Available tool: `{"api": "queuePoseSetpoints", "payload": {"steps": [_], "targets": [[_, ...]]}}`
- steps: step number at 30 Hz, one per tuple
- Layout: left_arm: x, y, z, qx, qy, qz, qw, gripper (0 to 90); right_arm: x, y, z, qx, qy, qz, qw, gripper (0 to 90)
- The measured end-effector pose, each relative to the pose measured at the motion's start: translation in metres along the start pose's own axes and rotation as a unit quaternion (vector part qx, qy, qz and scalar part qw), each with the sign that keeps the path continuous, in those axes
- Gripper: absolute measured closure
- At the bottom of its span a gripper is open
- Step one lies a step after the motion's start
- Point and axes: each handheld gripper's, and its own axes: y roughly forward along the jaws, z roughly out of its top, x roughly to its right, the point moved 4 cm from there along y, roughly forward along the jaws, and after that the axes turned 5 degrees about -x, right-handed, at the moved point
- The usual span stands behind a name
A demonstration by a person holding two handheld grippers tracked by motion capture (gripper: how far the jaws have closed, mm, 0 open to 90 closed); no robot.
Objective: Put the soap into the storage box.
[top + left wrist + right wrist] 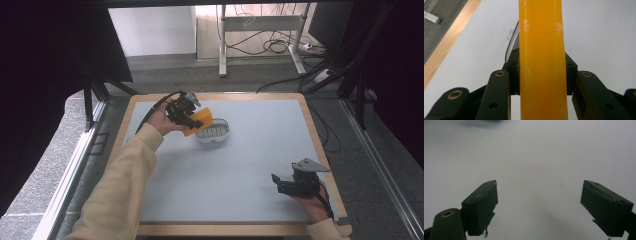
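- My left gripper (192,119) has its jaws tight on the orange block (199,121), just above the clear tray (214,131).
- I should lower it slowly and straight.
- My right gripper (281,183) rests with jaws wide near the desk (240,160) edge.

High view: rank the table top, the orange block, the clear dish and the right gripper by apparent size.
1. Table top, by far.
2. Right gripper and clear dish: look alike, and the block hides part of the dish.
3. Orange block, partly covered by the left gripper.
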Motion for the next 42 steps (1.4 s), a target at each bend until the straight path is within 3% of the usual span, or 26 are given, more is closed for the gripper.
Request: {"api": "queuePoseSetpoints", "payload": {"steps": [9, 17, 25, 32, 42], "targets": [[0.001, 0.007, 0.014, -0.007, 0.024, -0.008, 0.9997, 61.7, 0.001, -0.001, 0.000, 0.002, 0.000, -0.002, 1.0000, 14.6], [0.002, 0.013, 0.022, -0.012, 0.028, -0.012, 0.9994, 61.7, 0.000, -0.002, 0.000, 0.003, -0.002, -0.003, 1.0000, 14.6], [-0.007, 0.022, 0.030, -0.015, 0.031, -0.025, 0.9991, 61.7, 0.000, -0.001, 0.000, 0.002, -0.003, -0.001, 1.0000, 14.6], [-0.012, 0.033, 0.039, -0.022, 0.054, -0.038, 0.9976, 61.6, 0.001, -0.001, 0.000, 0.005, -0.001, -0.003, 1.0000, 14.7], [-0.017, 0.049, 0.043, -0.029, 0.066, -0.064, 0.9953, 61.6, 0.002, -0.003, 0.000, 0.005, 0.000, -0.004, 1.0000, 14.7]]}}
